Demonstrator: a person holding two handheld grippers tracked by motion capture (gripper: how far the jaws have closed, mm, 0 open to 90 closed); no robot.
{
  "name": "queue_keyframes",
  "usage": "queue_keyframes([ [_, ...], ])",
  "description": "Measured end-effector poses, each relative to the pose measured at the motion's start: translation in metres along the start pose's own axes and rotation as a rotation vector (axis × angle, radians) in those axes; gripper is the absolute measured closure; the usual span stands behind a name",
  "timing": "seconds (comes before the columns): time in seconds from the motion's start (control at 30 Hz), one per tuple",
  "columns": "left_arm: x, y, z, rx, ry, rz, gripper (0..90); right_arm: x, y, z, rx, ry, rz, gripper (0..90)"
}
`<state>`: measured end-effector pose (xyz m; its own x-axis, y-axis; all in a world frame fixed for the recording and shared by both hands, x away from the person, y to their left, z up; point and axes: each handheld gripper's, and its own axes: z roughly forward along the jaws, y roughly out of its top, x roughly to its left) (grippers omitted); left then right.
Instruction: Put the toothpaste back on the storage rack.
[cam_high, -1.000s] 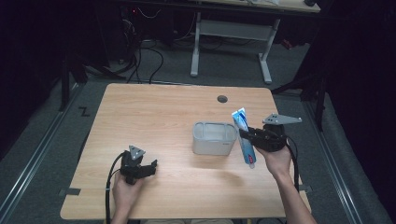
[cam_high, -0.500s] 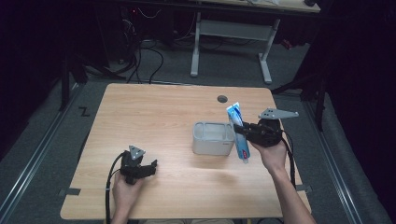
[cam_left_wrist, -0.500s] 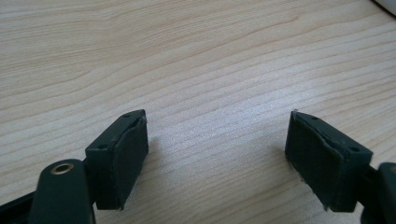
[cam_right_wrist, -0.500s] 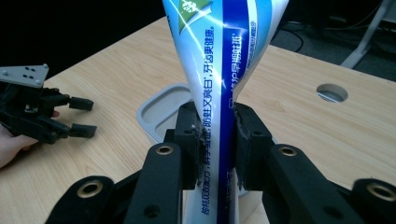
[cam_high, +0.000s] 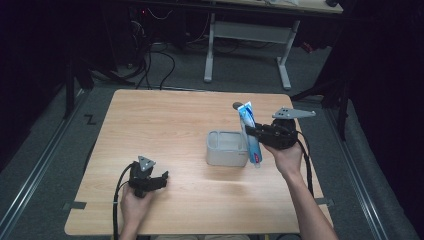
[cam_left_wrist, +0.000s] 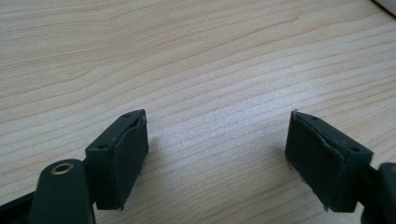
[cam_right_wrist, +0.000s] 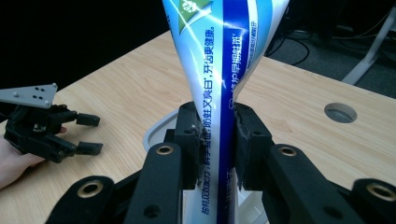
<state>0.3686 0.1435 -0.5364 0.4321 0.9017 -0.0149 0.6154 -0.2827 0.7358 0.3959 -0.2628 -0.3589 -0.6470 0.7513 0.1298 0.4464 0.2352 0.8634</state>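
Right gripper clamped on toothpaste tube mid-body, tube near upright, long axis 12-to-6, hanging at the right rim of grey tray. Tray sits at 9 o'clock from the tube, touching-close. Left gripper wide open, empty, well apart at 7 o'clock.

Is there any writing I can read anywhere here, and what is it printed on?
On the toothpaste tube, white panel: "防蛀又亮白, 牙齿更健康", roughly.
Same tube, blue stripe: Chinese characters too distorted to read.
Its green logo at the top: too blurred.
In the high view the tube shows print too small to read.
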Motion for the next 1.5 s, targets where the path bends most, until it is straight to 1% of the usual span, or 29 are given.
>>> queue_keyframes([
  [0.73, 0.0, 0.0, 0.0, 0.0, 0.0, 0.0, 21.6, -0.002, 0.017, 0.008, -0.032, 0.007, 0.01, 74.2],
  [1.1, 0.0, 0.0, 0.0, 0.0, 0.0, 0.0, 21.7, -0.004, 0.029, 0.017, -0.035, -0.007, 0.014, 74.2],
  [1.17, 0.0, 0.0, 0.0, 0.0, 0.0, 0.0, 21.7, -0.005, 0.031, 0.019, -0.038, -0.01, 0.011, 74.3],
  [1.5, 0.0, 0.0, 0.0, 0.0, 0.0, 0.0, 21.6, -0.007, 0.039, 0.027, -0.058, -0.015, 0.023, 74.2],
])
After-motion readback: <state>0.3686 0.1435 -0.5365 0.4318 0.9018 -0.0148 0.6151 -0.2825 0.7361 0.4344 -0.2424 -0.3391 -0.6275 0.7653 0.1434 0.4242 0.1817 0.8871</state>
